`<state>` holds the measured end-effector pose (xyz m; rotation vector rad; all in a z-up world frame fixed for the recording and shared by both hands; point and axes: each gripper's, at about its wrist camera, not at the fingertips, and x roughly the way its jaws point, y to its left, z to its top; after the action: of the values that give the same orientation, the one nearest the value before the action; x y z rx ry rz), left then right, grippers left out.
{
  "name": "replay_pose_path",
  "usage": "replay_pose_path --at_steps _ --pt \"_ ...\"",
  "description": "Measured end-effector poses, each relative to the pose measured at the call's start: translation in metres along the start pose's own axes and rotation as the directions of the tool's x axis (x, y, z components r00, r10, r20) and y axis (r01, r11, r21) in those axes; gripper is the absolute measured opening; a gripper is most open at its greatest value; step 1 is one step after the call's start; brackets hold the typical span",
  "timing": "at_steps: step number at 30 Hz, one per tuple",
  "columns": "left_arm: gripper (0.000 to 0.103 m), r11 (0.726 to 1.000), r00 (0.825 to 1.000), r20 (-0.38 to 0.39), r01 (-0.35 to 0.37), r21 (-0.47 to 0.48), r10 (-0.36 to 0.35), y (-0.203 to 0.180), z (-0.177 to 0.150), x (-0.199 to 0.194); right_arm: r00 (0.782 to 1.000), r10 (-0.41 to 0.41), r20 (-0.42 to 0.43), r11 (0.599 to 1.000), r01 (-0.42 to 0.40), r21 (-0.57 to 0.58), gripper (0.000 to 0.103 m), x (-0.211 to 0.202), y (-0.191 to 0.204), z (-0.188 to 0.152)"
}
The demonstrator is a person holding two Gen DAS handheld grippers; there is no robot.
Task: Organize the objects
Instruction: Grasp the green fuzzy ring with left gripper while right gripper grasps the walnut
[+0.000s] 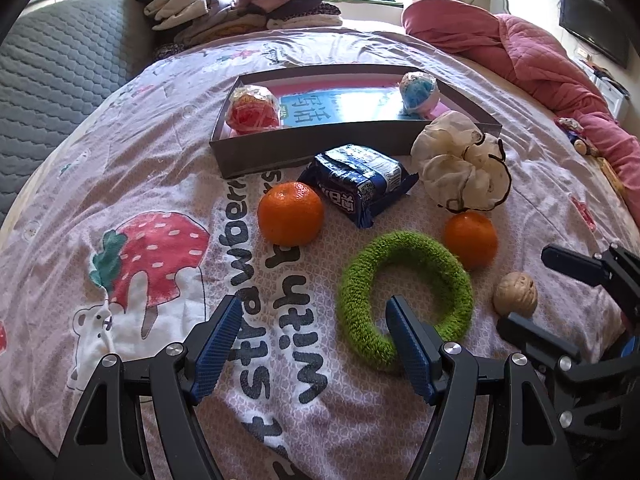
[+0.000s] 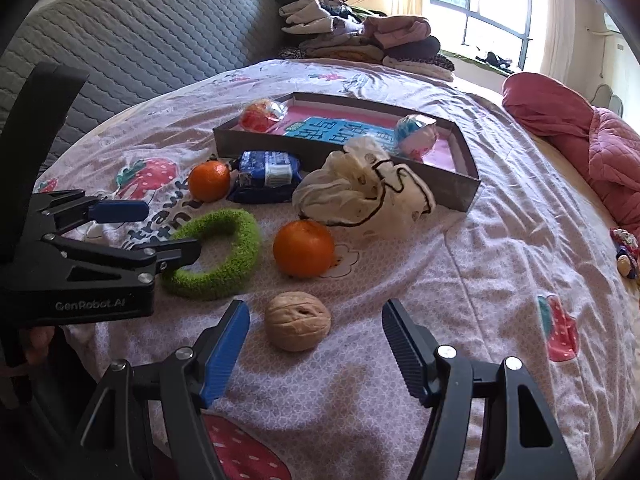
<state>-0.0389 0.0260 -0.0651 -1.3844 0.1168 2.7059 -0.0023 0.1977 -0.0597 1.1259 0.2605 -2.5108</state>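
On the bed lie two oranges (image 1: 290, 213) (image 1: 471, 239), a green fuzzy ring (image 1: 404, 292), a blue snack pack (image 1: 358, 182), a cream scrunchie (image 1: 460, 166) and a walnut (image 1: 515, 294). A grey box (image 1: 280, 148) behind them holds a red ball (image 1: 252, 110) and a blue ball (image 1: 418, 88). My left gripper (image 1: 314, 336) is open and empty, its right finger over the ring's near edge. My right gripper (image 2: 314, 338) is open and empty, with the walnut (image 2: 298, 322) between its fingertips; the ring (image 2: 218, 254) and near orange (image 2: 304, 248) lie beyond.
A pile of folded clothes (image 1: 236, 4) sits at the bed's far side by the grey headboard (image 1: 60, 68). A pink quilt (image 1: 540, 60) lies at the right. A small toy (image 2: 626, 254) lies at the right edge.
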Motion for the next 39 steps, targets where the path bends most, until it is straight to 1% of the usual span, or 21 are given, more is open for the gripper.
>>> replay_pose_path --at_steps 4,6,9,13,17,21,23,25,26,27,28,33,39 --pt "0.076 1.0 1.0 0.003 -0.008 -0.002 0.008 -0.002 0.001 0.005 1.0 -0.012 0.001 1.0 0.012 -0.003 0.065 0.002 -0.001 0.0" --pt "0.075 1.0 1.0 0.003 -0.006 -0.002 0.006 -0.002 0.002 0.007 1.0 -0.005 -0.003 1.0 0.005 -0.001 0.063 0.003 -0.002 -0.001" --pt "0.07 1.0 1.0 -0.003 0.008 -0.009 -0.008 -0.003 0.003 0.009 1.0 -0.006 -0.008 1.0 0.006 -0.011 0.062 0.005 0.0 -0.001" --pt "0.062 1.0 1.0 -0.004 0.016 -0.002 -0.016 -0.005 0.003 0.012 1.0 -0.006 -0.01 1.0 0.006 -0.015 0.058 0.008 0.0 -0.001" --pt "0.059 1.0 1.0 0.002 0.007 0.008 -0.007 -0.008 0.003 0.013 1.0 -0.003 -0.014 1.0 0.003 -0.008 0.05 0.011 -0.001 -0.002" --pt "0.053 1.0 1.0 0.002 0.021 0.004 -0.021 -0.008 0.003 0.015 1.0 0.008 -0.019 1.0 -0.008 -0.011 0.046 0.013 0.001 -0.003" --pt "0.046 1.0 1.0 0.003 0.028 0.011 -0.028 -0.009 0.003 0.016 1.0 0.014 -0.018 1.0 -0.014 -0.006 0.041 0.013 0.001 -0.003" --pt "0.032 0.999 0.999 0.008 0.038 0.018 -0.038 -0.01 0.003 0.016 1.0 0.022 -0.014 1.0 -0.023 -0.009 0.037 0.013 0.001 -0.003" --pt "0.028 0.999 0.999 0.012 0.037 0.02 -0.037 -0.011 0.002 0.015 1.0 0.025 -0.013 1.0 -0.025 -0.009 0.035 0.013 0.001 -0.003" --pt "0.018 0.999 0.999 0.018 0.036 0.02 -0.036 -0.011 0.002 0.015 1.0 0.026 -0.011 1.0 -0.026 -0.007 0.035 0.013 0.001 -0.003" --pt "0.012 0.999 0.999 0.021 0.046 0.02 -0.046 -0.01 0.002 0.014 1.0 0.029 -0.01 1.0 -0.029 -0.005 0.035 0.012 0.001 -0.003" --pt "0.012 0.997 0.997 0.028 0.071 0.01 -0.072 -0.007 0.002 0.01 0.999 0.033 0.003 0.999 -0.033 0.001 0.035 0.009 -0.001 -0.003" --pt "0.012 0.997 0.996 0.045 0.073 0.01 -0.073 -0.006 0.001 0.0 0.999 0.018 0.046 1.0 -0.018 0.001 0.035 -0.002 -0.002 0.0"
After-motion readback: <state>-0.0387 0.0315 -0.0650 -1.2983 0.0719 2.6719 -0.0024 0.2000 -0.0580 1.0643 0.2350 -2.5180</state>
